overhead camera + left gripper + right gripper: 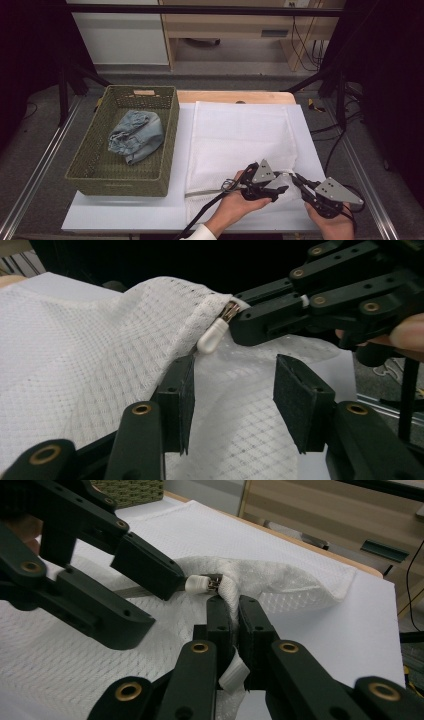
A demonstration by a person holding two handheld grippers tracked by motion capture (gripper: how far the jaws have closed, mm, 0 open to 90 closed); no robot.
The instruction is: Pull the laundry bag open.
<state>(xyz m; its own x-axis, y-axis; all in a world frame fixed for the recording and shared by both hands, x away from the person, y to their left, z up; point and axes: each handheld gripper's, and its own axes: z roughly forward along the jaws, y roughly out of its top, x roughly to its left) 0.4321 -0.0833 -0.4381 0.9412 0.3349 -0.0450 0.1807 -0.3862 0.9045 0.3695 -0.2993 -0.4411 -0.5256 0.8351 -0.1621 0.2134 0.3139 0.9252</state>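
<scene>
Right gripper (231,612) pinches mesh bag (280,582) — high view adds basket (167,130) (jeans inside).

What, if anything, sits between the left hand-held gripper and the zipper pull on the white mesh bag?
Nothing visible. The left hand-held gripper has open jaws just short of the white zipper pull, with only the mesh bag fabric beneath. The right hand-held gripper pinches the bag's edge beside the pull, not across the approach.
</scene>
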